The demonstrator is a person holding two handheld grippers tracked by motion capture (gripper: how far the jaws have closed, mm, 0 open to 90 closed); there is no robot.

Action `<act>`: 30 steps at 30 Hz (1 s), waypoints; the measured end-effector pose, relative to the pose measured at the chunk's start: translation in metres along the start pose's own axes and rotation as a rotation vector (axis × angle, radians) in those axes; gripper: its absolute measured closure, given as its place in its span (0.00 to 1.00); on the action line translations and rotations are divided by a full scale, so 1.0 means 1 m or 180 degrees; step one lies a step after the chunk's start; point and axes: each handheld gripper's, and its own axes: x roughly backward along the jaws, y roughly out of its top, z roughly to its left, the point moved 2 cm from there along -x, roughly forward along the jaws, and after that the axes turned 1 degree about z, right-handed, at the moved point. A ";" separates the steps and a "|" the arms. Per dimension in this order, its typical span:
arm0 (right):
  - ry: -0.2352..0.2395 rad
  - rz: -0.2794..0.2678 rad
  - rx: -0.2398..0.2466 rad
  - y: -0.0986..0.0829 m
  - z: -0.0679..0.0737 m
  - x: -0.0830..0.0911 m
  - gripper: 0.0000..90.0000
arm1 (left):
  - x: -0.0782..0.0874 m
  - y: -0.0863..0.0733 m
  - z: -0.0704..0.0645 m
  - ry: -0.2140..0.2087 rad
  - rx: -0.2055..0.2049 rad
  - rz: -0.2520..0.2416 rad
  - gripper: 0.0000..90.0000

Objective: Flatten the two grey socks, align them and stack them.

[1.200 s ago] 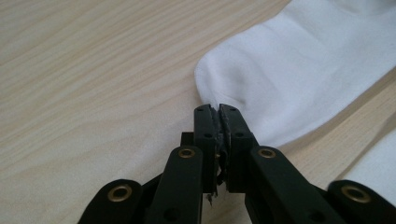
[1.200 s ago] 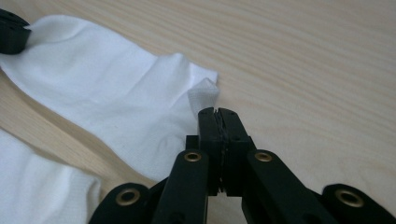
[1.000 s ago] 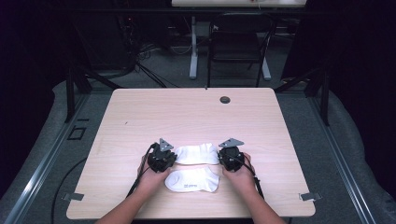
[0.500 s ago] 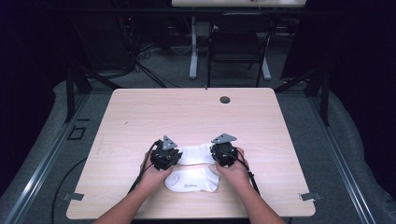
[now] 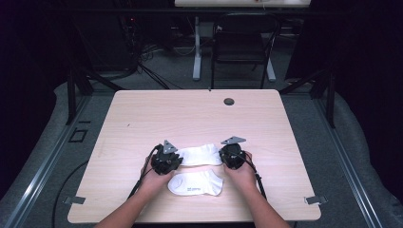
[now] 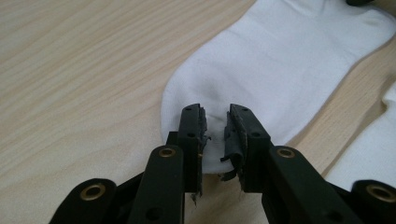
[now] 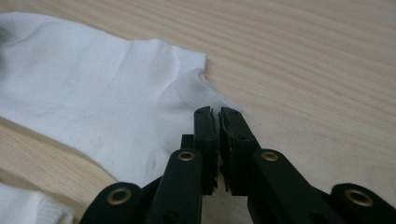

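From above, the left gripper (image 5: 166,160) and right gripper (image 5: 232,155) sit at each end of the far sock (image 5: 201,154). The near sock (image 5: 196,183) lies just behind them. Up close, the left jaws stand a little apart over the sock's end, and the right jaws are pressed together on its edge.

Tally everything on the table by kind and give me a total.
Socks: 2, the far sock and the near sock, both white.
Grippers: 2, the left gripper and the right gripper, one at each end of the far sock.
Total: 4.
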 end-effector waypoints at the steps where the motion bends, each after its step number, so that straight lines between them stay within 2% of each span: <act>1: 0.0000 0.0000 0.0000 0.000 0.000 0.000 0.96 | 0.000 -0.001 0.000 0.0007 0.0007 -0.0012 0.84; 5: -0.0060 -0.0019 0.0016 -0.003 0.004 0.002 0.98 | 0.002 -0.003 0.002 -0.0005 0.0039 -0.0025 0.84; 15: -0.0005 -0.0047 -0.0018 -0.006 0.004 0.004 0.97 | 0.007 -0.008 0.002 -0.0044 0.0048 -0.0009 0.84; 20: 0.0016 -0.0059 -0.0042 -0.005 0.007 0.004 0.91 | 0.009 -0.006 0.001 -0.0098 0.0059 -0.0043 0.80; 26: 0.0073 -0.0122 0.0018 -0.003 0.012 0.010 0.85 | 0.016 0.000 0.003 -0.0078 0.0093 -0.0168 0.73; 30: 0.0081 -0.0212 0.0023 0.000 0.013 0.015 0.81 | 0.018 0.002 0.009 -0.0030 0.0110 -0.0153 0.69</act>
